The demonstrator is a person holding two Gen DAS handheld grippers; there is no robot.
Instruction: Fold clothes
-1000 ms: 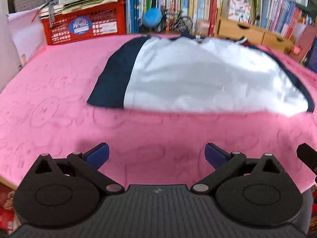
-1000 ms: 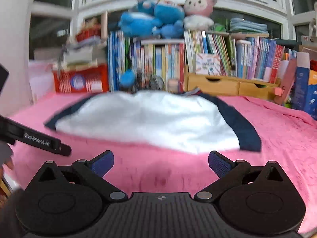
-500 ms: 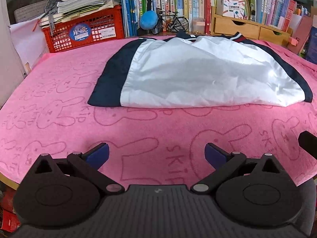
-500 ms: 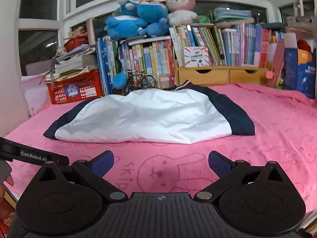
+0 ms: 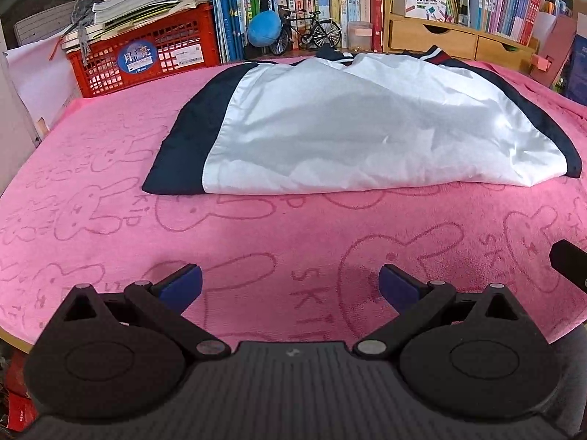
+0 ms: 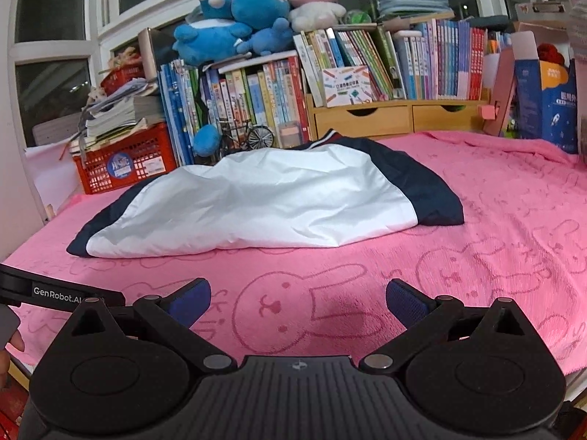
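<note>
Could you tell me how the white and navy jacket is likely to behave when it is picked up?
The white and navy glossy jacket will probably drape limply: it lies creased and slumped. Its sheen suggests thin, slippery, light fabric, so it may slide on itself.

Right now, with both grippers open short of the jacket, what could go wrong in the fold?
The jacket looks slick and puffed, so a pinch may slip or take one layer only. The pink towel under it could get pinched with the hem. The toy bicycle stands close behind the collar.
</note>
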